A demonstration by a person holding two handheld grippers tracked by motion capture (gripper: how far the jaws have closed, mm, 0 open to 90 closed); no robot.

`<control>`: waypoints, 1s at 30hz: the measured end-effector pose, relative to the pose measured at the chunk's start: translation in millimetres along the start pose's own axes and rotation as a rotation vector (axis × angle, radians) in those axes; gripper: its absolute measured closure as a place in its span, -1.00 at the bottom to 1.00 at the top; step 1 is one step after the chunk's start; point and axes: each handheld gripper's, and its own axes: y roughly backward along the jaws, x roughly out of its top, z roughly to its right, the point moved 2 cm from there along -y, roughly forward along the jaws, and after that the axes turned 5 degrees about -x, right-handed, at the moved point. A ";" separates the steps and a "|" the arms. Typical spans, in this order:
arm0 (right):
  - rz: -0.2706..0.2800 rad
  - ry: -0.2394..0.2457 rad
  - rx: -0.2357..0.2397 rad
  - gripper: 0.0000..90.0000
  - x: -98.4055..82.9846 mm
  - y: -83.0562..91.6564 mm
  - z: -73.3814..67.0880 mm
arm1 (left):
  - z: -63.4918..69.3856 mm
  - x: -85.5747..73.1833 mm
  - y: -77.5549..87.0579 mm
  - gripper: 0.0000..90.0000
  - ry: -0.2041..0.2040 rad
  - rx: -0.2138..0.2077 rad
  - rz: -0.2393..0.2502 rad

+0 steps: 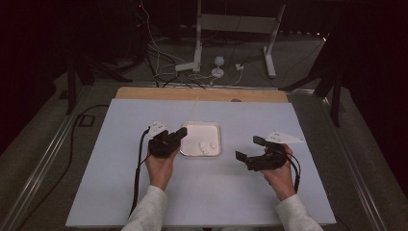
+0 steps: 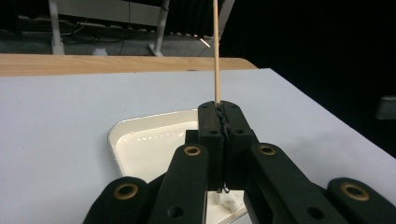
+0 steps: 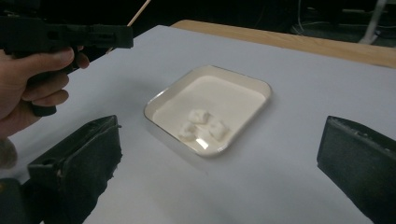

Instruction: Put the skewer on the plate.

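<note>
My left gripper (image 2: 223, 109) is shut on a thin wooden skewer (image 2: 216, 51) that stands upright out of its jaws. It hovers at the left edge of a white tray (image 1: 202, 124), where the left gripper (image 1: 182, 132) points right. Three small white pieces (image 3: 203, 125) lie in the tray's near right part. My right gripper (image 1: 250, 147) sits to the right of the tray, facing it, jaws wide open with nothing between them. In the right gripper view, the tray (image 3: 261, 84) lies ahead between the two jaws of the right gripper (image 3: 217, 161), and the left gripper (image 3: 70, 35) with its skewer (image 3: 139, 13) shows at upper left.
The pale blue tabletop (image 1: 144, 192) has a wooden strip (image 1: 202, 94) along its far edge. Beyond it stand a white metal frame (image 1: 235, 29) and loose cables (image 1: 192, 72) on the floor. Cables trail from both grippers toward the near edge.
</note>
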 end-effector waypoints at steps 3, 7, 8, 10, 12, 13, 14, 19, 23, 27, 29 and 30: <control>0.007 -0.007 -0.014 -1.00 -7.5 10.8 5.1 | -0.8 -0.6 -4.6 0.99 0.000 0.010 -0.008; 0.020 -0.016 -0.026 -1.00 -14.4 23.6 12.8 | -2.8 -2.6 -10.9 0.99 0.004 0.022 -0.020; 0.019 -0.017 -0.032 -1.00 -16.1 26.2 14.5 | -3.0 -3.1 -12.5 0.99 0.007 0.024 -0.021; 0.022 -0.015 -0.044 -1.00 -19.7 30.8 17.7 | -3.2 -4.2 -15.7 0.99 0.009 0.029 -0.027; 0.029 -0.019 -0.052 -1.00 -23.3 34.9 20.6 | -3.5 -5.3 -19.1 0.99 0.011 0.032 -0.032; 0.033 -0.026 -0.052 -1.00 -24.8 36.7 21.8 | -3.7 -5.8 -20.8 0.99 0.011 0.035 -0.036; 0.030 -0.025 -0.055 -1.00 -26.0 37.7 23.1 | -3.7 -6.6 -22.5 0.99 0.013 0.042 -0.039; 0.044 -0.047 -0.066 -1.00 -28.3 44.5 28.1 | -4.0 -11.2 -30.4 0.99 0.020 0.056 -0.055; 0.050 -0.051 -0.070 -1.00 -28.6 47.8 29.1 | -3.3 -15.0 -36.1 0.99 0.023 0.069 -0.069; 0.054 -0.053 -0.069 -1.00 -28.4 49.2 28.4 | -3.1 -19.1 -41.9 0.99 0.027 0.084 -0.087; 0.055 -0.048 -0.071 -1.00 -28.1 49.6 28.4 | -4.1 -21.2 -44.6 0.99 0.030 0.090 -0.096; 0.058 -0.048 -0.069 -1.00 -28.1 49.8 28.4 | -4.5 -22.5 -46.0 0.99 0.029 0.096 -0.103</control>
